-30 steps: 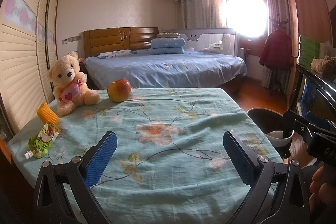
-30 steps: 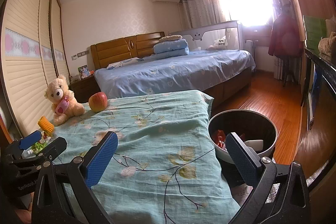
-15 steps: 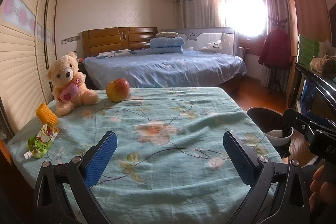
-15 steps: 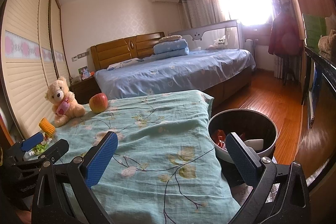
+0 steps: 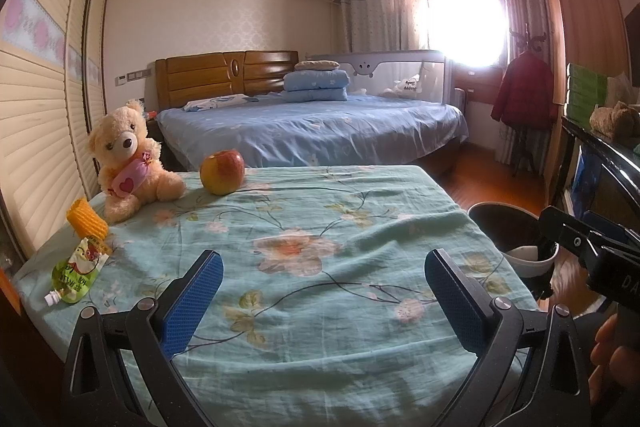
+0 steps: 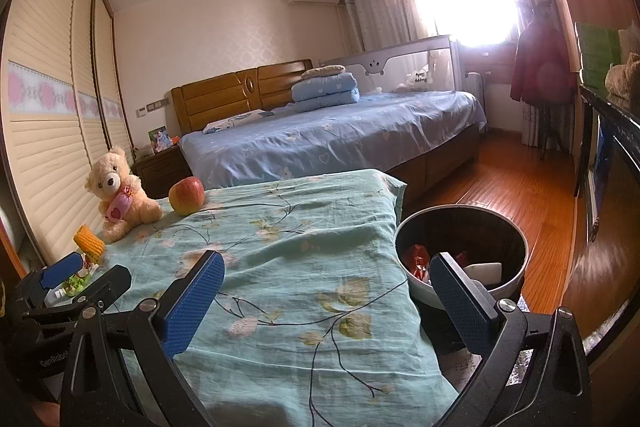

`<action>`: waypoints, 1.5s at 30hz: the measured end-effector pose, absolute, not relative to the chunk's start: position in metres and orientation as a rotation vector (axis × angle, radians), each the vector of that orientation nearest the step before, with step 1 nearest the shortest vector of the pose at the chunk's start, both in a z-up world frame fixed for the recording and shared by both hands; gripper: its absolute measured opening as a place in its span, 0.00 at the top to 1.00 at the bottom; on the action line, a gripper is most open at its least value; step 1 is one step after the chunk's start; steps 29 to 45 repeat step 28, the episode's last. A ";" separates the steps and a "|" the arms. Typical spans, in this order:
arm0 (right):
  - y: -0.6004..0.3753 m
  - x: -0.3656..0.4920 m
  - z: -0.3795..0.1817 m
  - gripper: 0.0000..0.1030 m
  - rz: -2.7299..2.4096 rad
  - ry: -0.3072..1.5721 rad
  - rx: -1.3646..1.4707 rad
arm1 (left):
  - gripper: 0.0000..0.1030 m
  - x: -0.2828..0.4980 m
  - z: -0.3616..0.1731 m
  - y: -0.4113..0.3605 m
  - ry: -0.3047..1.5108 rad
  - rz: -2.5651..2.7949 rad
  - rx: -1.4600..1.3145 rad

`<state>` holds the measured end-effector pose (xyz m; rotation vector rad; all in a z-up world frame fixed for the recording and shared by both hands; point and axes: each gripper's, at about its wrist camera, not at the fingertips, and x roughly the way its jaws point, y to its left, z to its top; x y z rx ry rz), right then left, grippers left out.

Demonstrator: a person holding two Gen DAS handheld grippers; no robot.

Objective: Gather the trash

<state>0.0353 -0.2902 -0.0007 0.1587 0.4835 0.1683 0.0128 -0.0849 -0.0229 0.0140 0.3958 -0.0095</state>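
A green drink pouch (image 5: 76, 273) lies at the table's left edge, with an orange foam fruit net (image 5: 86, 219) just behind it. The black trash bin (image 6: 460, 255) stands on the floor right of the table and holds a red wrapper (image 6: 416, 259) and a white piece (image 6: 484, 271). My left gripper (image 5: 324, 291) hovers open over the near edge of the floral cloth (image 5: 304, 227), empty. My right gripper (image 6: 328, 297) is open too, empty, between the cloth and the bin. The pouch (image 6: 78, 281) and net (image 6: 89, 241) are partly hidden by the left gripper in the right wrist view.
A teddy bear (image 5: 128, 159) and an apple (image 5: 222, 171) sit at the table's far left. A blue bed (image 5: 312, 131) lies beyond. A dark cabinet (image 5: 600, 163) lines the right side. A red coat (image 5: 524, 93) hangs near the window. A person's hand (image 5: 612, 343) shows at lower right.
Both views shifted only slightly; the left gripper drew back a little and the scene sits a bit lower. Both grippers stayed open and nothing on the table moved.
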 end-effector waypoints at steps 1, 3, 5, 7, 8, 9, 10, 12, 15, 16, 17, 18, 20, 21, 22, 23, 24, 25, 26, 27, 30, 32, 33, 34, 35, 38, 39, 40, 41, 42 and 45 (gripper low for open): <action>-0.290 0.035 -0.001 0.00 0.168 0.483 0.159 | 0.01 0.013 -0.023 -0.085 0.396 -0.009 0.016; -0.290 0.035 -0.001 0.00 0.168 0.483 0.159 | 0.01 0.013 -0.023 -0.085 0.396 -0.011 0.015; -0.291 0.036 -0.001 0.00 0.170 0.483 0.161 | 0.01 0.013 -0.023 -0.085 0.396 -0.011 0.016; -0.290 0.036 -0.001 0.00 0.170 0.483 0.161 | 0.01 0.014 -0.023 -0.086 0.396 -0.012 0.017; -0.290 0.036 -0.001 0.00 0.171 0.484 0.162 | 0.01 0.015 -0.023 -0.086 0.397 -0.014 0.018; -0.290 0.036 -0.001 0.00 0.170 0.484 0.162 | 0.01 0.015 -0.023 -0.086 0.397 -0.014 0.018; -0.290 0.036 -0.001 0.00 0.170 0.484 0.163 | 0.01 0.016 -0.023 -0.086 0.398 -0.014 0.019; -0.291 0.036 -0.001 0.00 0.169 0.483 0.162 | 0.01 0.016 -0.023 -0.087 0.400 -0.015 0.019; -0.290 0.037 -0.002 0.00 0.169 0.489 0.167 | 0.01 0.019 -0.024 -0.086 0.405 -0.017 0.020; -0.290 0.037 -0.003 0.00 0.169 0.491 0.167 | 0.01 0.020 -0.024 -0.086 0.407 -0.017 0.020; -0.290 0.038 -0.004 0.00 0.168 0.494 0.169 | 0.01 0.021 -0.025 -0.086 0.410 -0.018 0.020; -0.289 0.039 -0.004 0.00 0.168 0.498 0.169 | 0.01 0.023 -0.026 -0.085 0.412 -0.018 0.021; -0.288 0.041 -0.006 0.00 0.167 0.503 0.171 | 0.01 0.026 -0.027 -0.085 0.417 -0.018 0.020; -0.289 0.043 -0.007 0.00 0.167 0.506 0.171 | 0.01 0.027 -0.027 -0.084 0.420 -0.018 0.019; -0.288 0.044 -0.008 0.00 0.167 0.510 0.171 | 0.01 0.029 -0.028 -0.085 0.423 -0.018 0.019; -0.288 0.046 -0.009 0.00 0.167 0.514 0.171 | 0.01 0.031 -0.028 -0.084 0.428 -0.018 0.018; -0.288 0.048 -0.010 0.00 0.167 0.519 0.173 | 0.01 0.033 -0.028 -0.084 0.432 -0.018 0.017; -0.286 0.050 -0.012 0.00 0.166 0.527 0.174 | 0.01 0.034 -0.029 -0.083 0.436 -0.019 0.015; -0.286 0.052 -0.013 0.00 0.166 0.532 0.175 | 0.01 0.036 -0.030 -0.083 0.440 -0.019 0.014; -0.286 0.054 -0.014 0.00 0.166 0.537 0.177 | 0.01 0.038 -0.030 -0.082 0.443 -0.018 0.014; -0.284 0.056 -0.016 0.00 0.165 0.544 0.178 | 0.01 0.040 -0.031 -0.082 0.447 -0.019 0.014; -0.284 0.056 -0.016 0.00 0.165 0.544 0.178 | 0.01 0.040 -0.031 -0.082 0.447 -0.019 0.014; -0.284 0.056 -0.016 0.00 0.165 0.544 0.178 | 0.01 0.040 -0.031 -0.082 0.447 -0.019 0.014; -0.284 0.056 -0.016 0.00 0.165 0.544 0.178 | 0.01 0.040 -0.031 -0.082 0.447 -0.019 0.014; -0.284 0.056 -0.016 0.00 0.165 0.544 0.178 | 0.01 0.040 -0.031 -0.082 0.447 -0.019 0.014; -0.284 0.056 -0.016 0.00 0.165 0.544 0.178 | 0.01 0.040 -0.031 -0.082 0.447 -0.019 0.014; -0.284 0.056 -0.016 0.00 0.165 0.544 0.178 | 0.01 0.040 -0.031 -0.082 0.447 -0.019 0.014; -0.284 0.056 -0.016 0.00 0.165 0.544 0.178 | 0.01 0.040 -0.031 -0.082 0.447 -0.019 0.014; -0.284 0.056 -0.016 0.00 0.165 0.544 0.178 | 0.01 0.040 -0.031 -0.082 0.447 -0.019 0.014; -0.284 0.056 -0.016 0.00 0.165 0.544 0.178 | 0.01 0.040 -0.031 -0.082 0.447 -0.019 0.014; -0.284 0.056 -0.016 0.00 0.165 0.544 0.178 | 0.01 0.040 -0.031 -0.082 0.447 -0.019 0.014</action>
